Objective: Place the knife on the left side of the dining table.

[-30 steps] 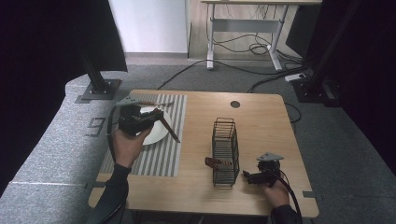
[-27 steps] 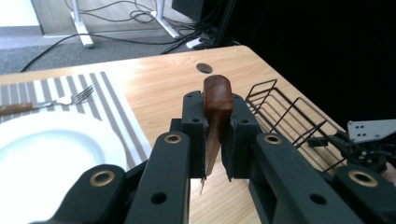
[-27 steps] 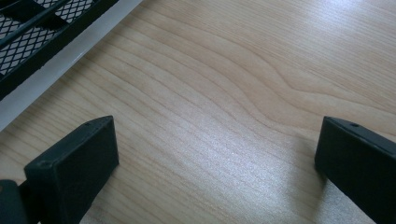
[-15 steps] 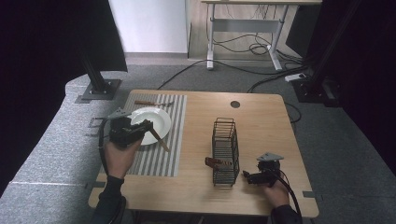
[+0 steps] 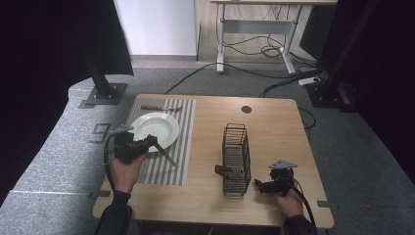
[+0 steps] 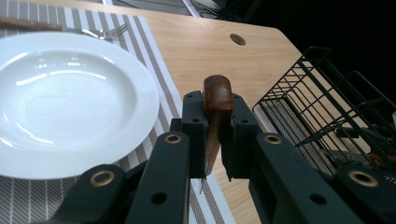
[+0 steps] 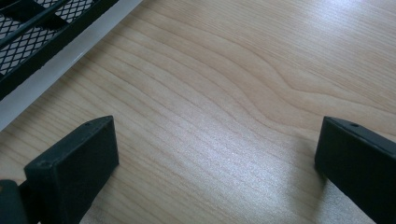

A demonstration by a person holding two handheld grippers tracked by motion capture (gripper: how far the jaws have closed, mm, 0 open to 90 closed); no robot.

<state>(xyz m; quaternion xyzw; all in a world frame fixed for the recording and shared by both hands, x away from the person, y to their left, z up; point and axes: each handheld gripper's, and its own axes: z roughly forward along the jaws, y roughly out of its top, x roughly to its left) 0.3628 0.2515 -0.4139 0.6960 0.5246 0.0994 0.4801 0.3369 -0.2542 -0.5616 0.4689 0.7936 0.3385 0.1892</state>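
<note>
Gripping a wooden-handled knife (image 6: 215, 109), left gripper (image 6: 212, 140) beside plate (image 6: 70, 102); right gripper (image 7: 215, 158) jaws apart.

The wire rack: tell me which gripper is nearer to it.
Right. The right gripper sits open on the table just beside the wire rack, at its near right corner. The left gripper, shut on a wooden-handled knife, is across the table by the white plate.
</note>
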